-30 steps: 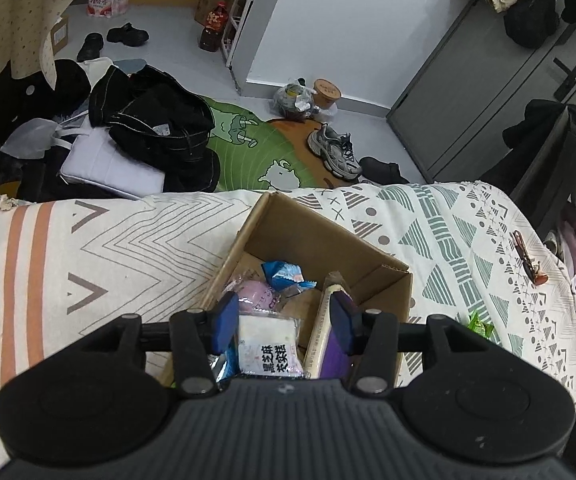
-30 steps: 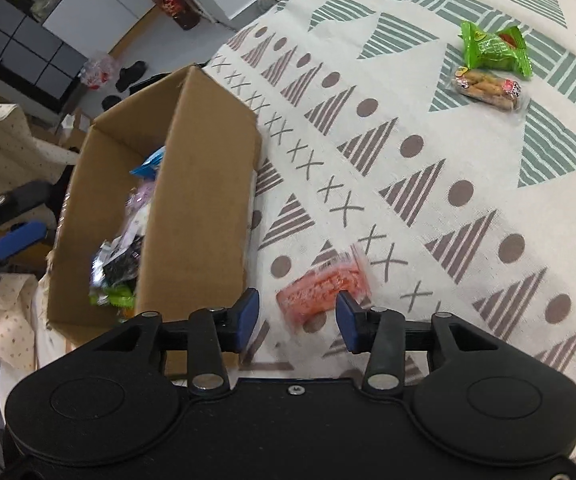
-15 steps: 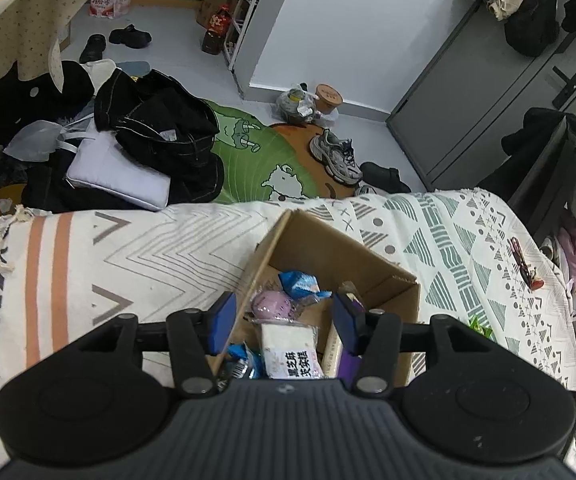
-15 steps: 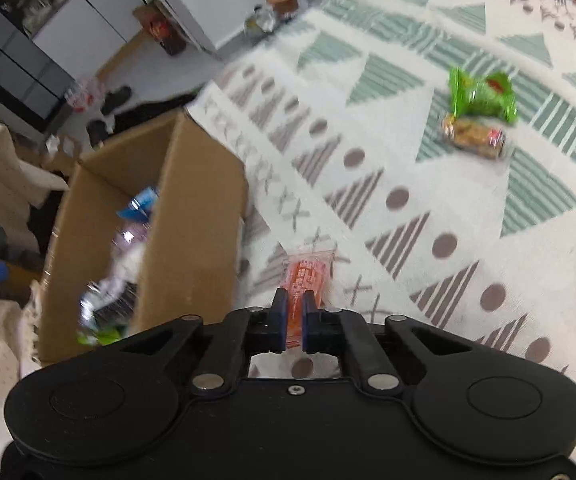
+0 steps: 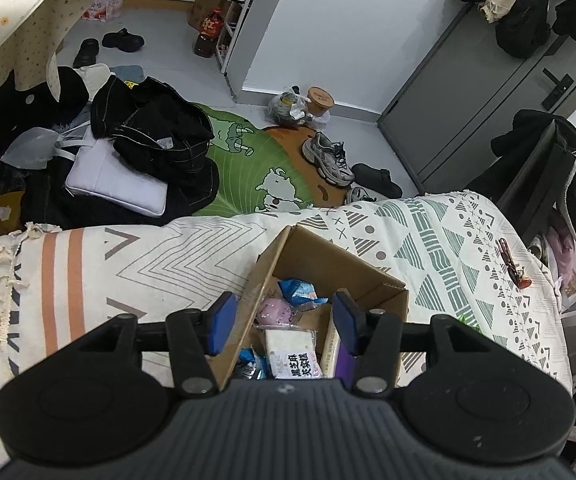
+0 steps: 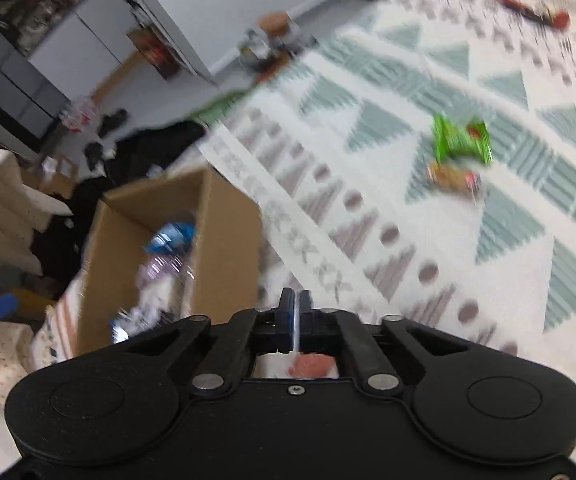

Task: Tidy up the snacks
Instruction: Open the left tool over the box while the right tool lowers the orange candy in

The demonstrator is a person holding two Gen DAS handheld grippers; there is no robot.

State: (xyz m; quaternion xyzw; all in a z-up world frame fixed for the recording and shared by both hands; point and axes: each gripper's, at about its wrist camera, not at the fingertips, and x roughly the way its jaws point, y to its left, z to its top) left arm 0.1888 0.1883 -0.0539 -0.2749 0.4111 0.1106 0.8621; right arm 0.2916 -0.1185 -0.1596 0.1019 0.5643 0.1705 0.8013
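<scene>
An open cardboard box [image 5: 320, 252] [image 6: 223, 232] sits on the patterned bedspread and holds several snack packets, among them a white one [image 5: 294, 354], a pink one [image 5: 273, 308] and a blue one [image 5: 298, 290]. My left gripper [image 5: 281, 322] is open and empty, just above the box's near side. My right gripper [image 6: 295, 320] is shut on a red snack packet [image 6: 312, 366] that hangs below the jaws, lifted off the bed to the right of the box. A green packet [image 6: 462, 142] and a brown packet [image 6: 454, 176] lie on the bed further right.
A dark red object [image 5: 510, 260] [image 6: 528, 10] lies near the bed's far right edge. Beyond the bed the floor holds black clothes [image 5: 155, 136], a green rug [image 5: 255, 168] and shoes [image 5: 328, 156]. A grey door [image 5: 500, 80] stands at back right.
My right gripper closed on the red packet and lifted it off the bedspread; the view is now blurred with motion. My left gripper stayed open and drew back slightly from the box.
</scene>
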